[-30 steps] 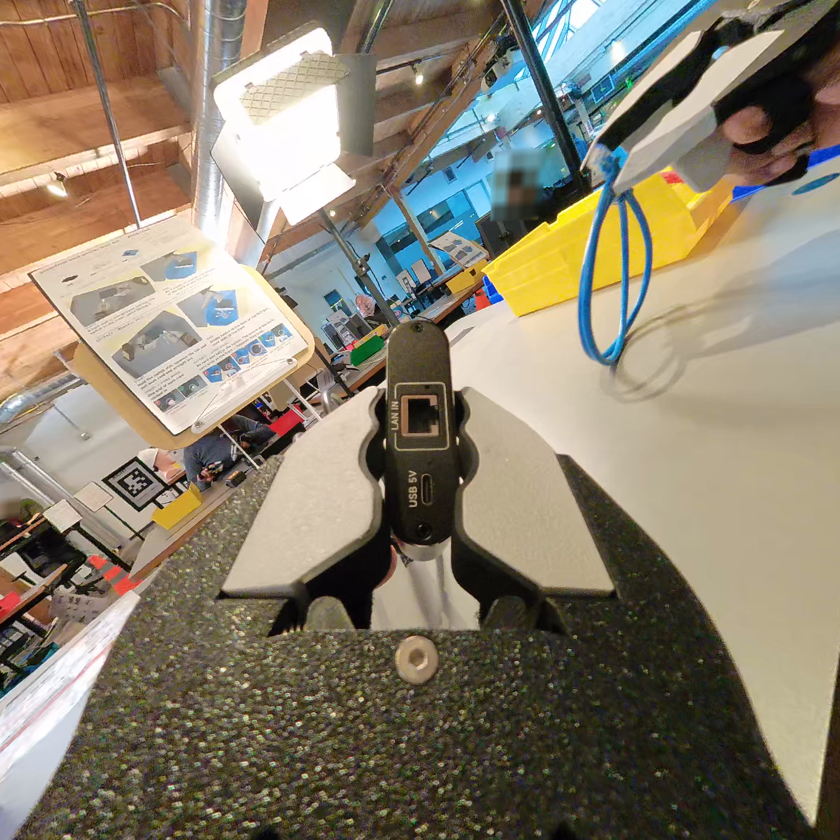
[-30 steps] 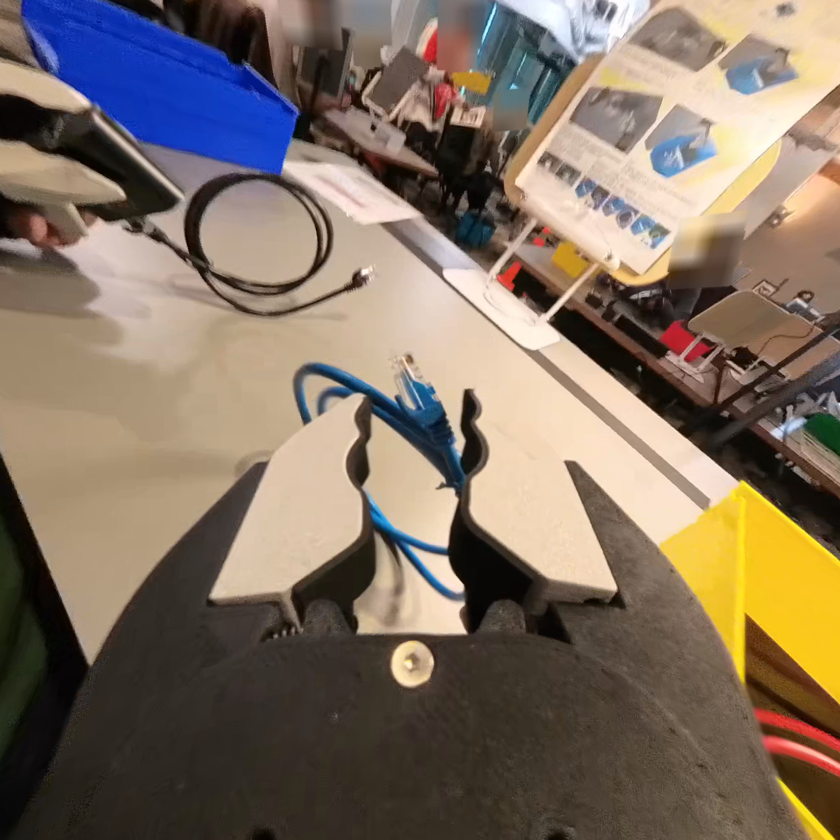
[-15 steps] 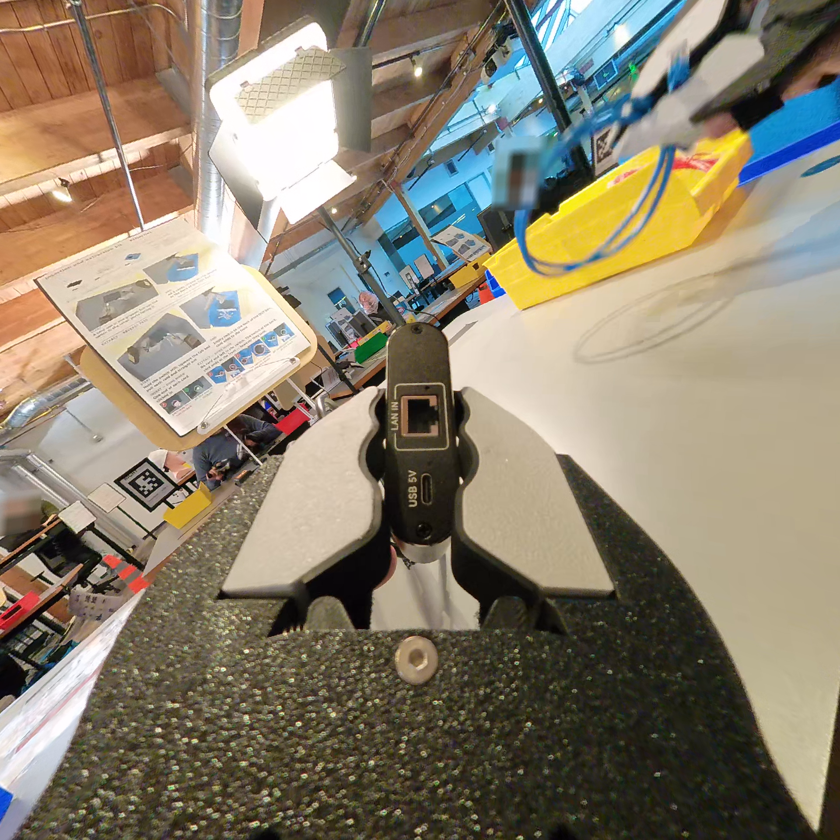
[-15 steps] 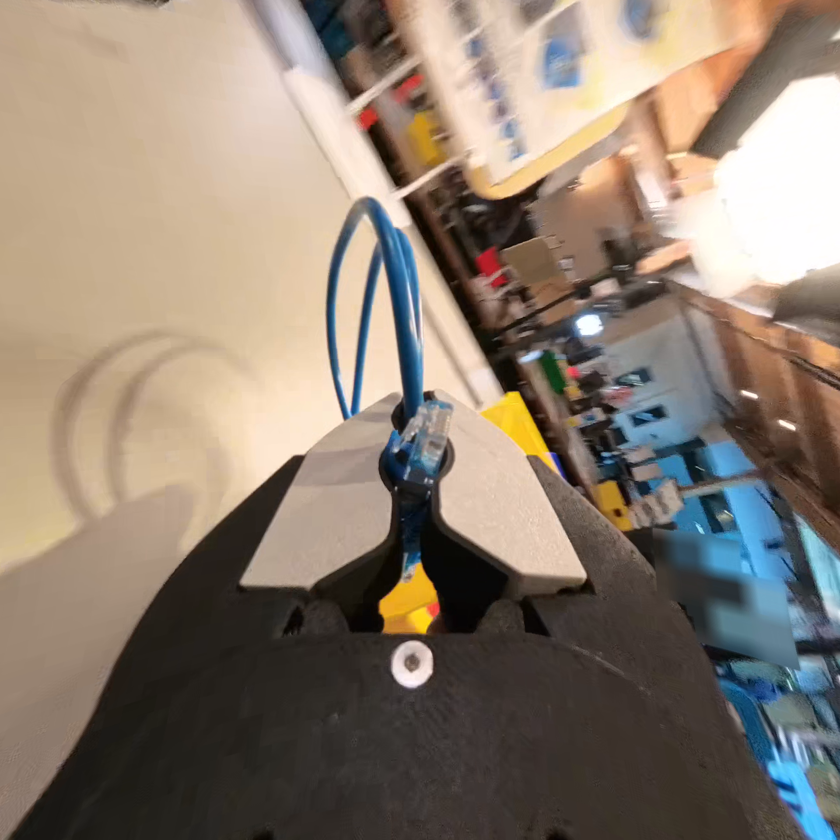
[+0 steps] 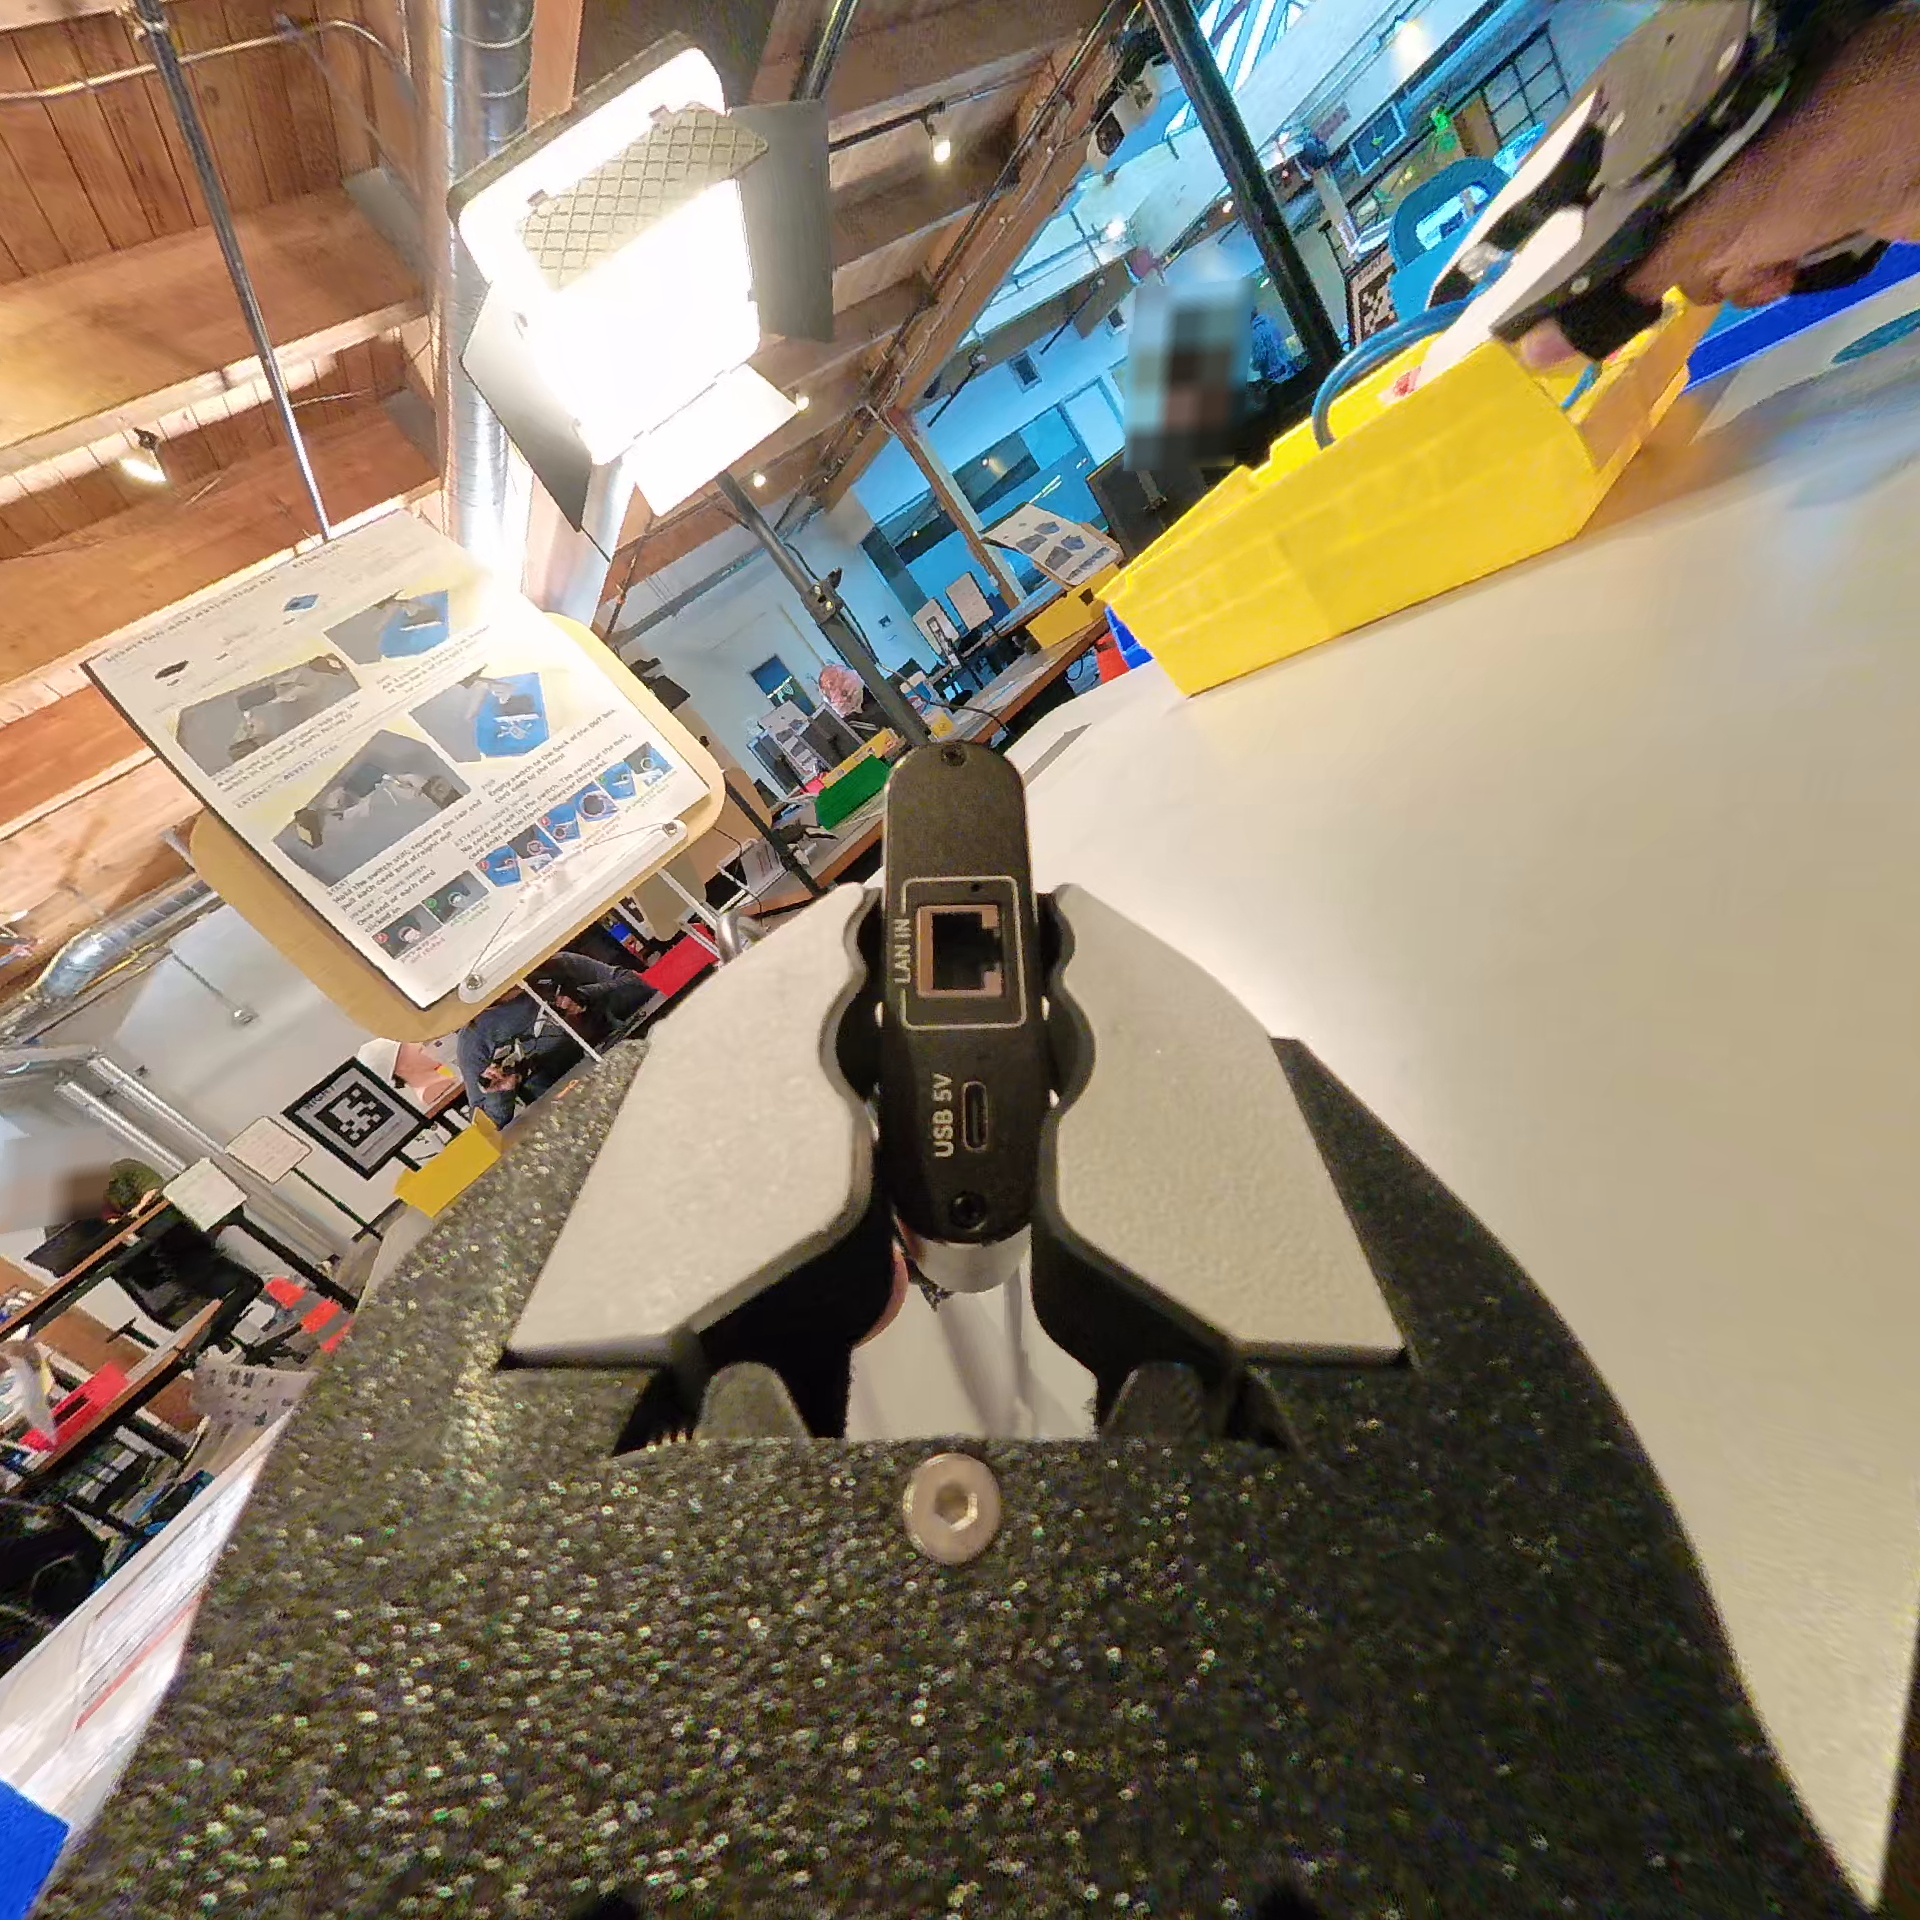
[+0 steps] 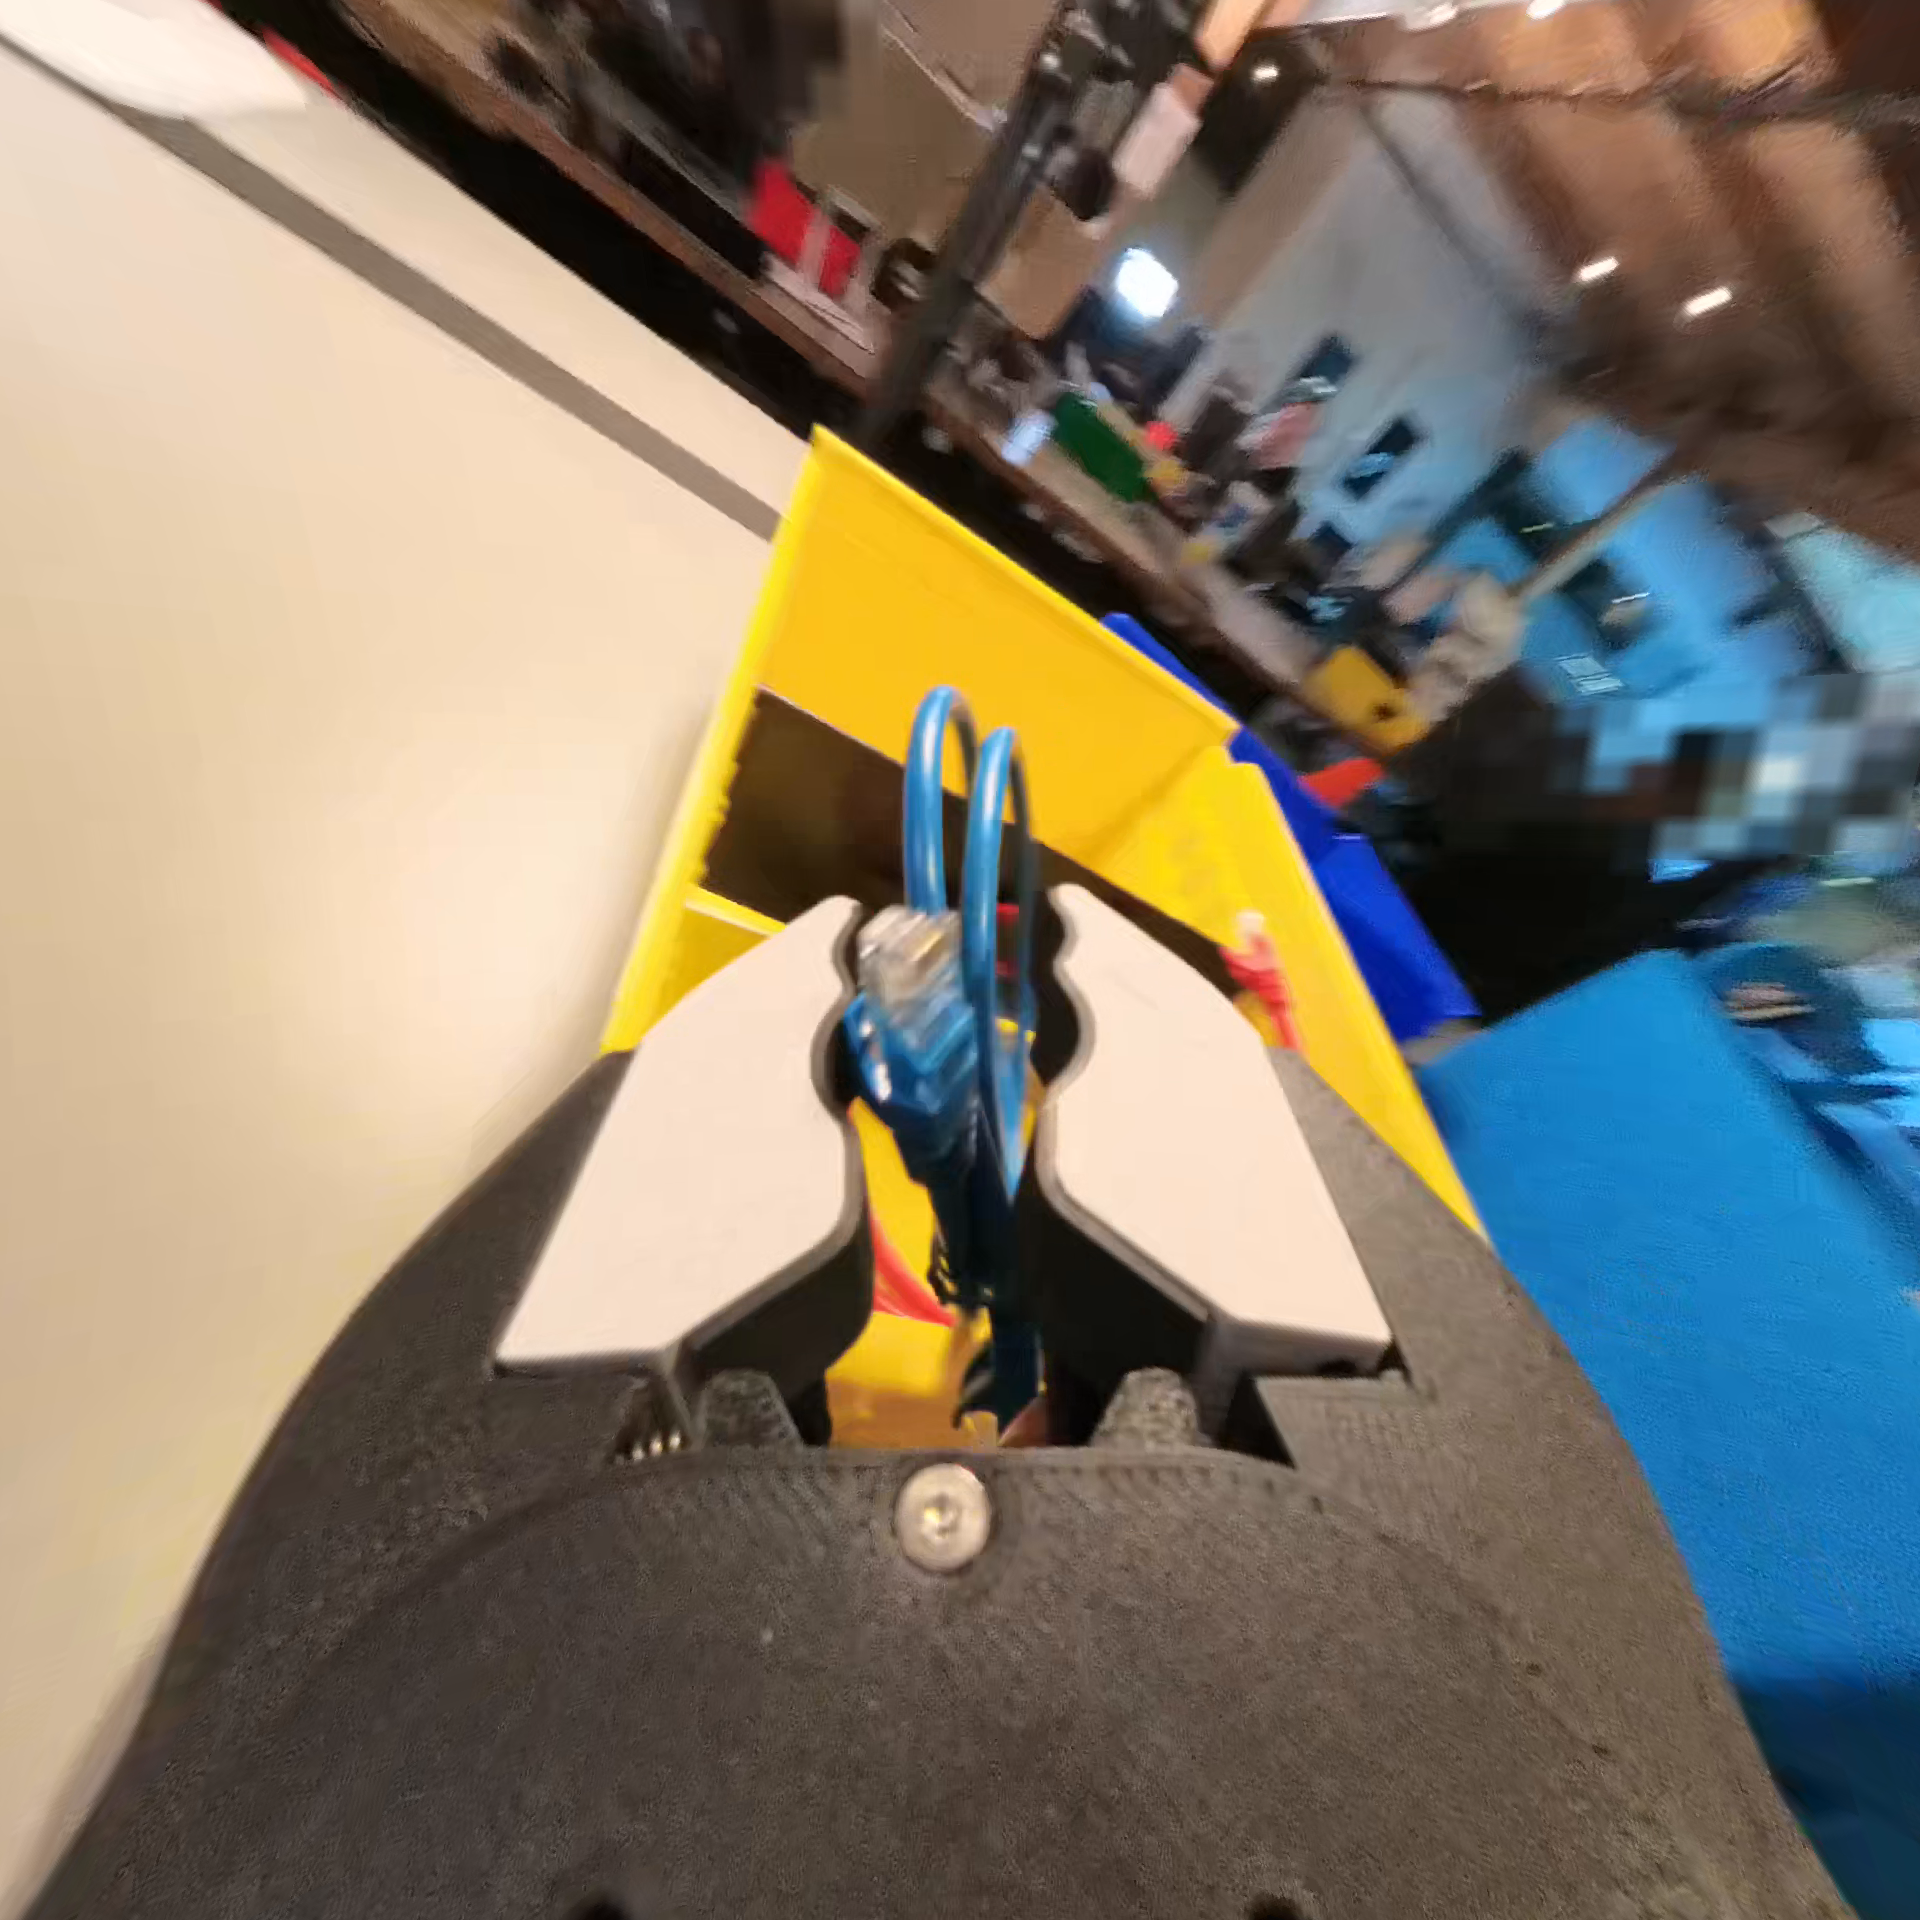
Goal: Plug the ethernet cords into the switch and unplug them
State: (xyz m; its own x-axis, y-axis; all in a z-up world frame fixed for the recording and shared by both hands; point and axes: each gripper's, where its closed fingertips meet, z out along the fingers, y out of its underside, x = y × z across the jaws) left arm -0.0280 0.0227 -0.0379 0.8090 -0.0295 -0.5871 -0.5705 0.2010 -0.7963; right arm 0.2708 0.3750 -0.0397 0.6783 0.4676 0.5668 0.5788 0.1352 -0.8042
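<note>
My left gripper [image 5: 956, 997] has its jaws clamped on the switch [image 5: 958, 1023], a slim black unit standing upright between the fingers with its network port facing my camera and nothing plugged into it. It hangs above the pale worktop [image 5: 1507, 987], near the worktop's long edge, where an instruction board [image 5: 416, 758] stands under a bright lamp [image 5: 613, 301].

My right gripper [image 6: 951, 987] is over the yellow bin [image 6: 997, 644] that sits at the far corner of the worktop, a blue bin [image 6: 1662, 1247] just beside it. The blue ethernet cord [image 6: 966, 831] sits between the fingers, its clear-tipped plug [image 6: 914, 997] pointing back at the lens and its loops rising beyond the tips. The jaws stand a little apart with the cord between them; the picture is smeared, so I cannot tell whether they are pinching it or letting it go. Red cable [image 6: 1262, 977] lies inside the bin.
</note>
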